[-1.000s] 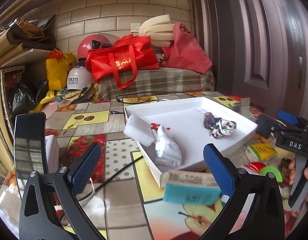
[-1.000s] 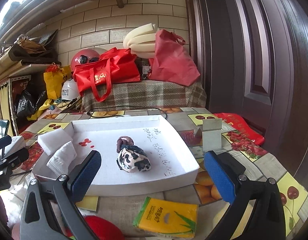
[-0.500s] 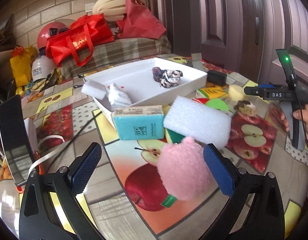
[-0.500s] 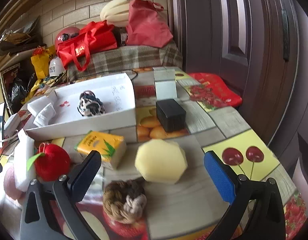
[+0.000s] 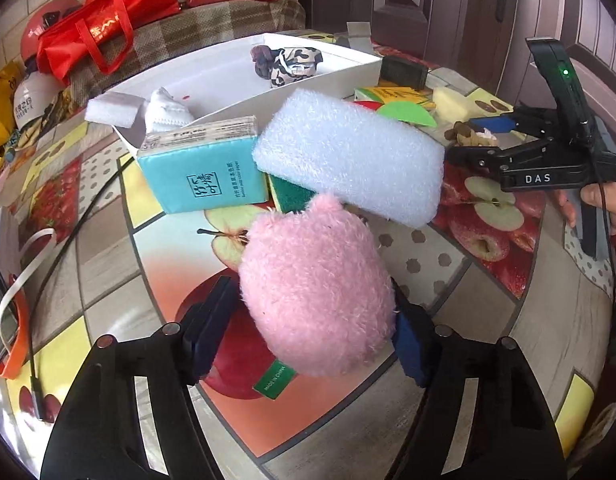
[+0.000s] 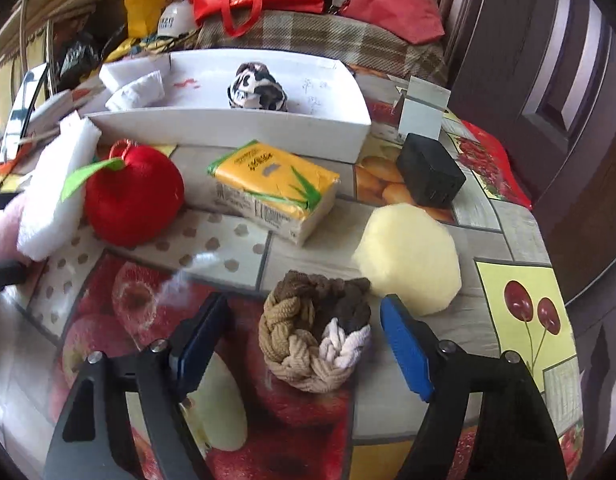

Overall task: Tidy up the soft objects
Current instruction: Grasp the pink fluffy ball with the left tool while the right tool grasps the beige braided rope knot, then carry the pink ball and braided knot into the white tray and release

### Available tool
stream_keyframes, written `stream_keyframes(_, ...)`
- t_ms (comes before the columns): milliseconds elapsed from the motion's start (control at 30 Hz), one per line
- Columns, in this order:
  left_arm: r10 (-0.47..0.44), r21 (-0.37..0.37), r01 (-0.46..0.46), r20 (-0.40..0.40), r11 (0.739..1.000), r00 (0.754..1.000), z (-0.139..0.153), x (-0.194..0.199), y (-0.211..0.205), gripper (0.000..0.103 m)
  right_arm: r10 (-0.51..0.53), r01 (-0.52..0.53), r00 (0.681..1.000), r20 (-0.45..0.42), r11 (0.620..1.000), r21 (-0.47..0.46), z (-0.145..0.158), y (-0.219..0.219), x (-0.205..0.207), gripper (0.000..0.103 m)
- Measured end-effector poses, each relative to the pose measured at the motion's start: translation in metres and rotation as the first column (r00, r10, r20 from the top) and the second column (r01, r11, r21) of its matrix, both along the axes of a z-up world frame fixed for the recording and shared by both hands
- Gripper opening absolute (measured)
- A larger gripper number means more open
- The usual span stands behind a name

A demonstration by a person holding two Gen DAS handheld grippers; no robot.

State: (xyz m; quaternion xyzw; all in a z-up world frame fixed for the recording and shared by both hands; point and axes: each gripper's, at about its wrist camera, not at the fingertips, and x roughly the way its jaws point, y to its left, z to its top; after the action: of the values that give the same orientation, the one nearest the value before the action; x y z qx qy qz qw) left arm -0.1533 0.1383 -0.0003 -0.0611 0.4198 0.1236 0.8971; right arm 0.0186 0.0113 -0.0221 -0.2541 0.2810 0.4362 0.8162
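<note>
Fruit-print tablecloth [image 5: 459, 280]: left gripper [image 5: 313, 332], jaws just closing, brackets pink plush toy [image 5: 315, 292]; right gripper [image 6: 304, 332], jaws closing but clear, straddles braided hair ties [image 6: 313, 332]; white tray [image 6: 228, 128] lies beyond.

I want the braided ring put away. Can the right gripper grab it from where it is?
Probably yes. The braided ring lies flat between the right gripper's jaws, which have just been closing but do not touch it yet. Nothing covers it; the yellow sponge sits just beyond.
</note>
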Motion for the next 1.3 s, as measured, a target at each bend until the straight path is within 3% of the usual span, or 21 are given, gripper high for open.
stream_keyframes(33,0.0,-0.002,0.0,0.004,1.0,1.0,0.0,-0.001,0.0,0.063,0.008,-0.008,1.0,-0.021,1.0,0.012,0.0,-0.001,0.002,0.071)
stream_keyframes(100,0.001,0.008,-0.001,0.012,1.0,1.0,0.002,-0.002,-0.001,0.055,0.025,-0.025,0.999,-0.027,0.999,0.031,0.002,-0.004,0.001,0.034)
stream_keyframes(200,0.01,0.063,-0.015,0.069,0.998,0.998,0.012,-0.011,-0.008,0.054,0.028,-0.029,1.0,0.006,0.999,0.046,0.005,-0.007,-0.006,0.033)
stream_keyframes(300,0.068,0.141,-0.096,0.192,0.985,0.979,0.029,-0.033,-0.013,0.054,0.024,-0.035,0.997,0.07,0.988,0.149,0.018,-0.024,-0.014,0.033)
stream_keyframes(433,0.194,0.152,-0.271,0.392,0.95,0.899,0.047,-0.067,-0.005,0.055,-0.088,0.042,0.989,0.116,0.936,0.35,0.037,-0.055,-0.015,0.034)
stream_keyframes(500,0.237,0.149,-0.33,0.438,0.932,0.867,0.051,-0.07,0.004,0.055,-0.133,0.077,0.985,0.11,0.909,0.41,0.041,-0.058,-0.012,0.034)
stream_keyframes(667,0.268,0.174,-0.383,0.462,0.907,0.845,0.054,-0.049,0.022,0.055,-0.155,0.088,0.981,0.115,0.89,0.448,0.048,-0.034,-0.01,0.036)
stream_keyframes(900,0.307,0.179,-0.428,0.466,0.886,0.83,0.054,-0.024,0.043,0.055,-0.105,0.033,0.983,0.149,0.906,0.422,0.051,0.006,-0.01,0.036)
stream_keyframes(1033,0.349,0.153,-0.463,0.469,0.873,0.812,0.054,-0.018,0.06,0.055,-0.134,0.07,0.985,0.112,0.89,0.45,0.051,0.015,0.003,0.036)
stream_keyframes(1300,0.388,0.161,-0.505,0.46,0.848,0.799,0.052,0.009,0.086,0.055,-0.188,0.117,0.977,0.1,0.867,0.484,0.056,0.049,0.021,0.037)
